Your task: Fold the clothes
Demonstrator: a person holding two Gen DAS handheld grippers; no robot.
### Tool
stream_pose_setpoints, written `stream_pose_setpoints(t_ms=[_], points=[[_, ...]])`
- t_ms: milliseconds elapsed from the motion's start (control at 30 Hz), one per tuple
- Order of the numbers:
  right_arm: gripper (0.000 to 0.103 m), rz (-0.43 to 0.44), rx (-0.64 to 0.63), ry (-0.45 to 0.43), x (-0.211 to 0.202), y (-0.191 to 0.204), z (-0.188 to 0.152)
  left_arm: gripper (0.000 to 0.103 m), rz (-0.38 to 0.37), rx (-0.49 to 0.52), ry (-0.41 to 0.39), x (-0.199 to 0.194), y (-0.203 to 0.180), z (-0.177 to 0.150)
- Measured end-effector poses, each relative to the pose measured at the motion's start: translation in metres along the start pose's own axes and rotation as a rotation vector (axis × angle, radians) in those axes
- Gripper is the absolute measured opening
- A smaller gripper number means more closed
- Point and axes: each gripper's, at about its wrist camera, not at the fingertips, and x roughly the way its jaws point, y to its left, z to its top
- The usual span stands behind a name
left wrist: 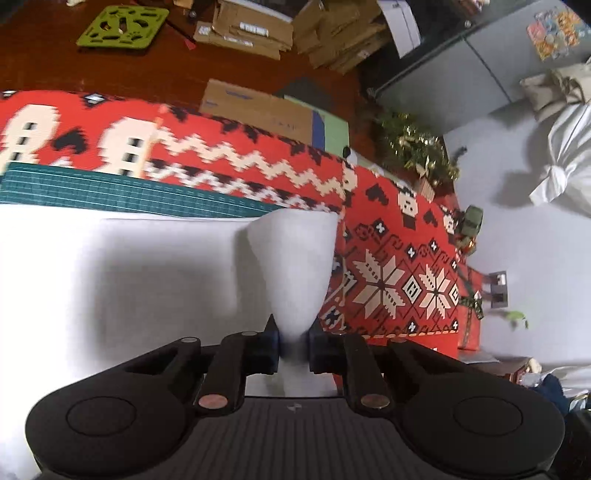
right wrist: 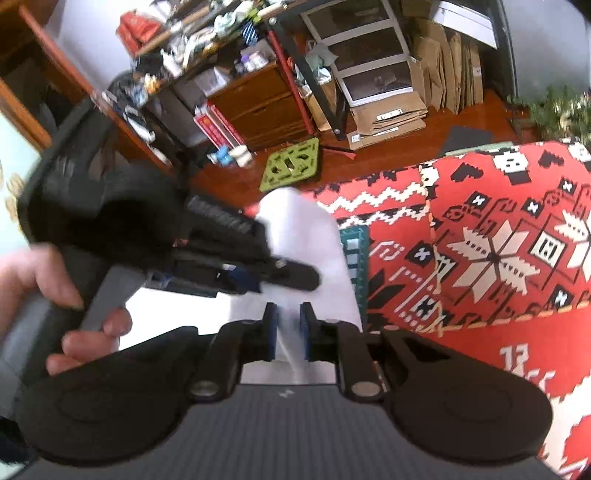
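Red patterned cloth (left wrist: 388,236) covered the surface under both tools. Left gripper (left wrist: 293,341) pinched a raised fold of the white garment (left wrist: 147,280); right gripper (right wrist: 288,328) pinched its edge too. Best carried level, taut. Open room lay at one o'clock; left gripper (right wrist: 236,280) crowded eleven o'clock.

We see a reddish wooden floor (left wrist: 155,74) at upper left, flattened cardboard boxes (left wrist: 295,33) at top, a wooden cabinet (right wrist: 258,107).
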Motion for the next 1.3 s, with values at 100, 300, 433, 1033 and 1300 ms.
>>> stream_pose_setpoints(t_ms=[100, 300, 433, 1033, 1300], points=[[0.021, -0.006, 0.031, -0.045, -0.022, -0.003, 0.005, 0.013, 0.000, -0.002, -0.024, -0.031, 0.023, -0.004], [0.022, -0.036, 0.082, -0.044, -0.027, 0.002, 0.015, 0.013, 0.035, 0.000, -0.062, -0.093, 0.081, -0.005], [0.022, -0.027, 0.091, -0.016, -0.009, 0.026, 0.015, 0.012, 0.057, -0.037, -0.071, -0.116, 0.131, 0.000], [0.024, -0.061, 0.138, 0.078, 0.087, 0.120, -0.009, 0.012, 0.036, -0.195, 0.005, -0.112, 0.298, 0.015], [0.019, -0.166, 0.043, 0.114, 0.152, 0.134, 0.001, 0.012, -0.008, -0.232, 0.006, -0.110, 0.316, 0.015]])
